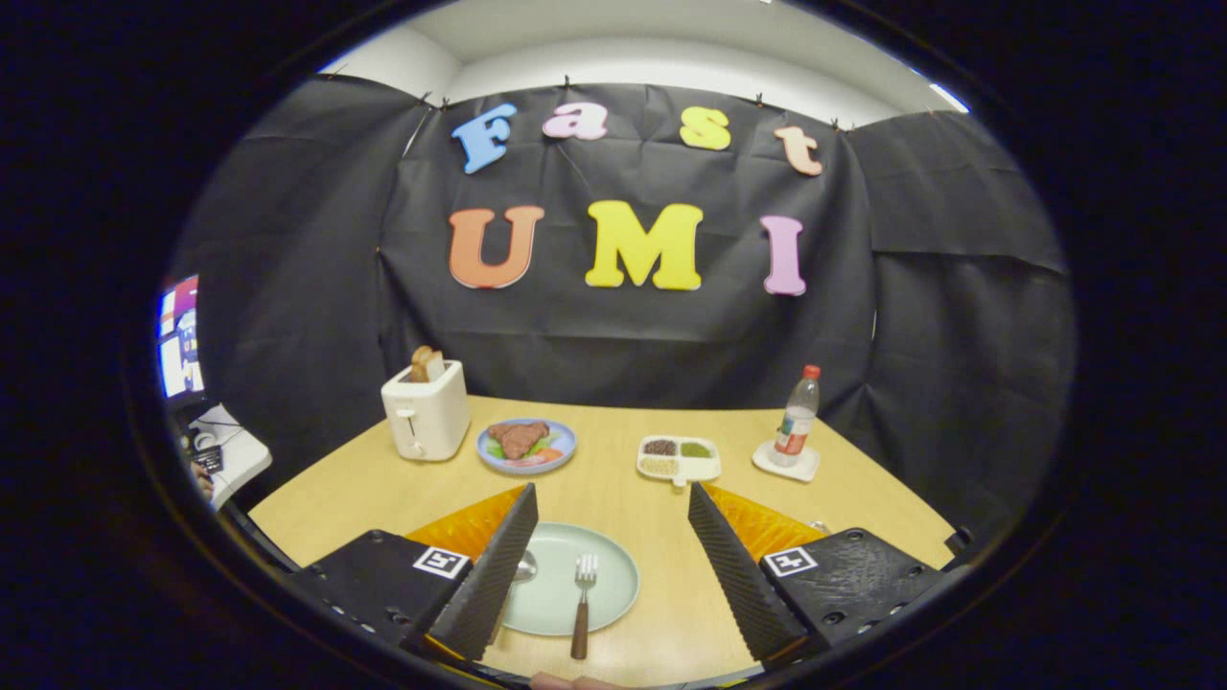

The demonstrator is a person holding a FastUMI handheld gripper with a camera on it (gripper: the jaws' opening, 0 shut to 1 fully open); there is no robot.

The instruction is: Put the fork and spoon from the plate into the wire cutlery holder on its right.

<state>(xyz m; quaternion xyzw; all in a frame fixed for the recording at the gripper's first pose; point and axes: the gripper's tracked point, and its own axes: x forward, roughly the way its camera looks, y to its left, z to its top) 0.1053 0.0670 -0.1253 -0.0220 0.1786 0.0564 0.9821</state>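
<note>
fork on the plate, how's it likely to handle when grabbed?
The fork looks rigid: metal tines on a wooden handle, so probably no flex. It lies flat on the smooth plate, handle overhanging the rim, so it may skid or pivot if nudged. Lying low, it gives little to pinch. The hand-held gripper is open, fingers straddling the plate.

- Table (613,498): pale wood-look top, smooth, with a low sheen.
- Plate (613,585): smooth glazed ware, softly glossy.
- Fork (582,599): bright metal tines and neck, dark wooden handle.
- Spoon (524,567): polished metal bowl (partly hidden behind a finger).
- Gripper (611,565): fingers spread wide, inner pads (738,565) ribbed and matt; body of matt textured plastic.
- Toaster (425,414): smooth plastic-look shell, satin finish.
- Bottle (796,419): clear glossy plastic, paper-like label.
- Divided dish (679,460): smooth, glossy.
- Booth wall (959,316): matt cloth, creased.
</note>
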